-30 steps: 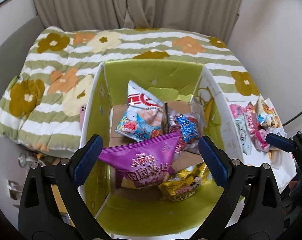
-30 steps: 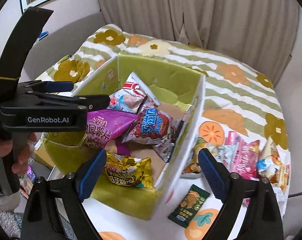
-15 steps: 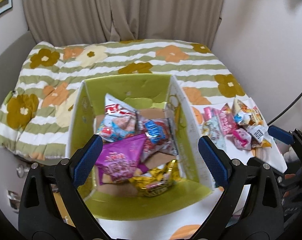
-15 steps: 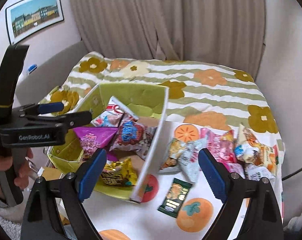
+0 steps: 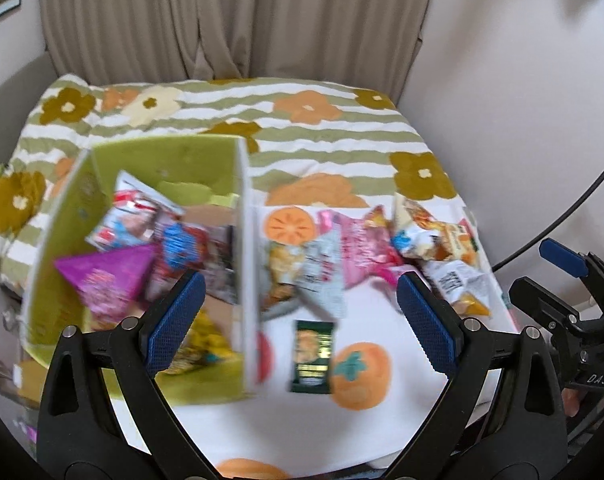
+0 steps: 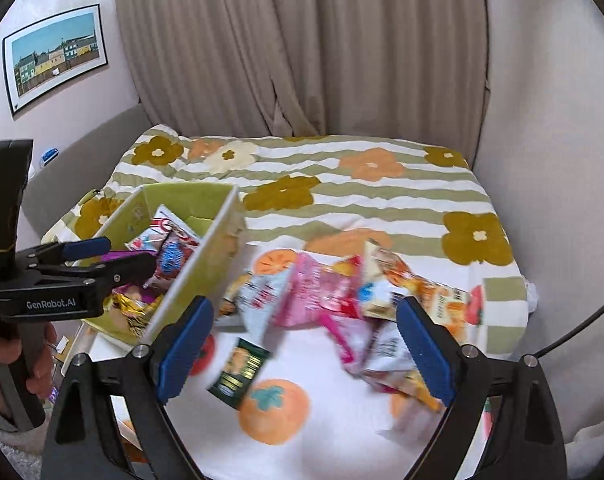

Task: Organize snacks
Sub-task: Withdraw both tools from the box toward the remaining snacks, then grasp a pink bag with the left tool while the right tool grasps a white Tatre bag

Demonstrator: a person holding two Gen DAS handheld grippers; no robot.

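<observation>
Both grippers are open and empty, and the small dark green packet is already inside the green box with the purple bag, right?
Not quite. The dark green packet lies outside the green box, on the white cloth beside its wall, as the left wrist view shows. The rest holds: the purple bag is in the box, and the left gripper and right gripper are open and empty.

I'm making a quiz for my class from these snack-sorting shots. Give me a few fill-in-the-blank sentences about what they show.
1. The inside of the box is ____.
2. The purple bag lies ____ the box.
3. The dark green packet lies on the cloth beside a printed ____ fruit.
4. Both the left claw and the right claw are ____ and hold nothing.

Missing words: green; inside; orange; open
</observation>
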